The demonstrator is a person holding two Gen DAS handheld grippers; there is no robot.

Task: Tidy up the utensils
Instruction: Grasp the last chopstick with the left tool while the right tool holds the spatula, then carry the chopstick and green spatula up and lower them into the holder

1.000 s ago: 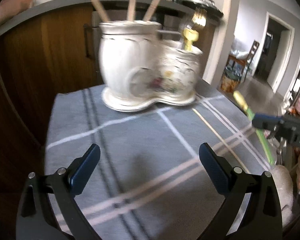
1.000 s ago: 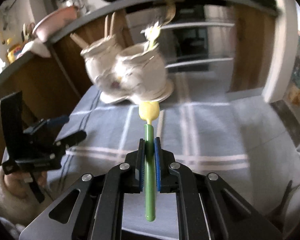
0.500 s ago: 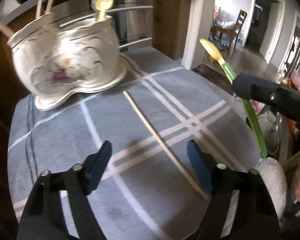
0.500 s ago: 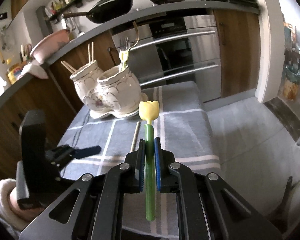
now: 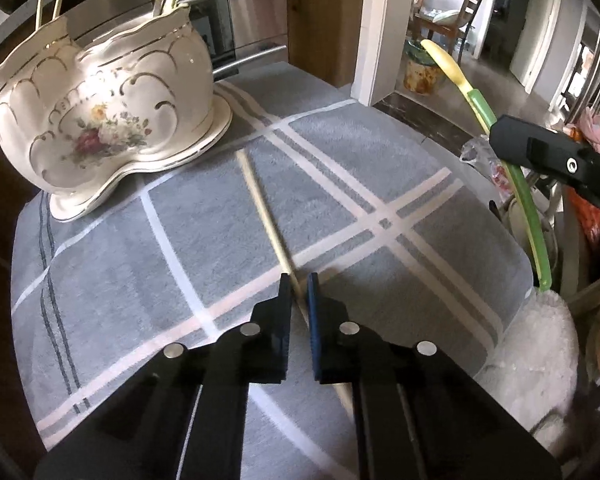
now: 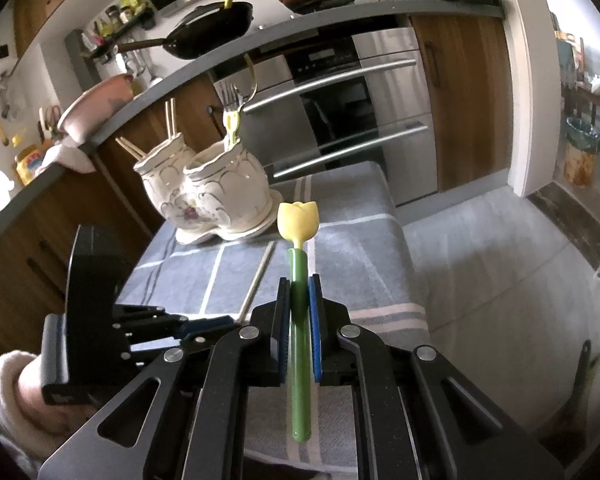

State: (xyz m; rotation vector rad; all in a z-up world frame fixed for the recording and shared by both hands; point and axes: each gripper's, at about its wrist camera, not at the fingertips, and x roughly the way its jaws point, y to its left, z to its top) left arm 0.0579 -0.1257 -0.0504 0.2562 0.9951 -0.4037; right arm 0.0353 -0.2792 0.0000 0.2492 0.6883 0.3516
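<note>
Closed since earlier, left tool pinches chopstick; only right view shows right tool clamping tulip spoon

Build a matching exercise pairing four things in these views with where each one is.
Things:
1. green-stemmed yellow tulip-shaped spoon
2. thin wooden chopstick
3. silver metal fork
4. white floral ceramic double holder

Places:
A. standing in the holder's compartment
B. clamped in the right tool
C. on the grey plaid cloth, far end
D. lying on the cloth, between the left tool fingers

Pairs: 1-B, 2-D, 3-A, 4-C
</note>
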